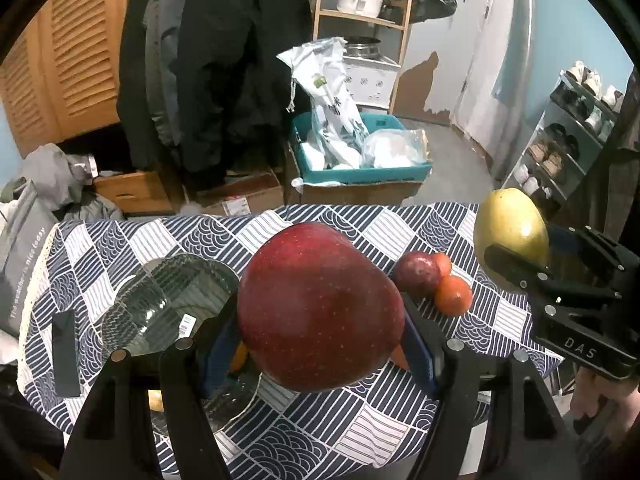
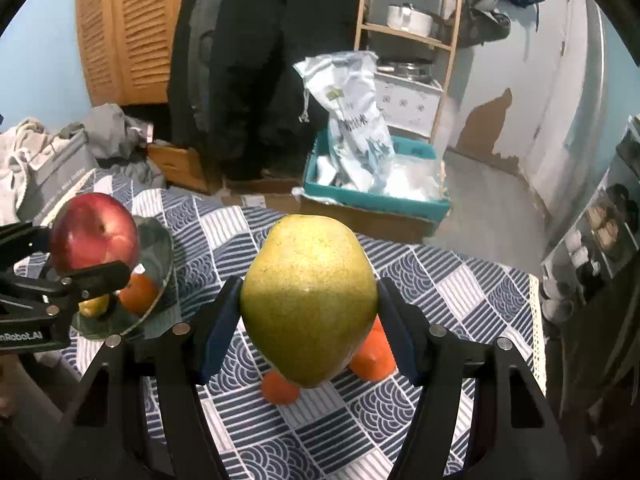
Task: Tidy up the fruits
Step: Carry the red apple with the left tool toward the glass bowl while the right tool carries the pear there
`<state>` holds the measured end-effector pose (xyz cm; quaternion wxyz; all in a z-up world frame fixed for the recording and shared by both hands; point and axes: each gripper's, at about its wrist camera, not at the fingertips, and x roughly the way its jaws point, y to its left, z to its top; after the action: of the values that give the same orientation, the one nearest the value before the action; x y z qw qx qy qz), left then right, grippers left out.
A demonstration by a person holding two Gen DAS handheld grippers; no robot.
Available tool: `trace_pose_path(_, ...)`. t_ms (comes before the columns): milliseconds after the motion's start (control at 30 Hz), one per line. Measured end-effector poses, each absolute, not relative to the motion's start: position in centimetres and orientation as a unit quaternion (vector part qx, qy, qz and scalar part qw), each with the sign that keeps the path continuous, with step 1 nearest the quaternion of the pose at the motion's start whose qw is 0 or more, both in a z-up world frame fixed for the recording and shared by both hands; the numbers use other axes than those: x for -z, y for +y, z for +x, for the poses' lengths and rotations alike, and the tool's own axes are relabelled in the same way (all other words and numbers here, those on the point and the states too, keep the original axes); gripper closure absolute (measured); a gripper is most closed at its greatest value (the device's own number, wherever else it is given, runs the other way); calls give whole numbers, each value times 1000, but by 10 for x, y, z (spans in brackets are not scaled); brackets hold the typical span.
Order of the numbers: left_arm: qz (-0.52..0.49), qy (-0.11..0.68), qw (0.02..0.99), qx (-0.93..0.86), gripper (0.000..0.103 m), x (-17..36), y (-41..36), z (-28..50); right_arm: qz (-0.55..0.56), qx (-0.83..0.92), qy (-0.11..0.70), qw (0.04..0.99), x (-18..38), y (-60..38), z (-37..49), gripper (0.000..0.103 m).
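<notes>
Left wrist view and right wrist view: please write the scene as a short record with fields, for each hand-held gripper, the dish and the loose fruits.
left hand-held gripper: shut on large red apple, lifted off the cloth
right hand-held gripper: shut on yellow-green pear, lifted too
clear ribbed glass dish: on the blue-and-white patterned tablecloth, holding an orange fruit
loose on cloth: dark red plum, small orange tangerines

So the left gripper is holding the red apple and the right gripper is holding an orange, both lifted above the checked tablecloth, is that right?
Not quite. The right gripper holds a yellow-green pear, not an orange, as the right wrist view shows. The rest stands: the left gripper holds the red apple, both above the checked tablecloth.
</notes>
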<state>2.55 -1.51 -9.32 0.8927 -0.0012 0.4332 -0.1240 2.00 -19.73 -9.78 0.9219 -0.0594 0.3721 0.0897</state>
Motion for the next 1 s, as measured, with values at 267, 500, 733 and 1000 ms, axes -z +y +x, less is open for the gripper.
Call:
trace_pose_path(267,-12,422,899,113,29,85,1,23,-60,-105,362,924,88,-180,23,36)
trace_pose_path(500,-27,417,903,95,29,82,21,26,-65,-123,360,922,85,-156,31,36)
trace_pose_path(733,-39,417,905,76,29,85,43,26,-72,-141,359,920,84,-131,38,36)
trace_pose_path(1000,-54,416,906,52,29,87,73,27,-79,-164,363,914,87,-100,47,36)
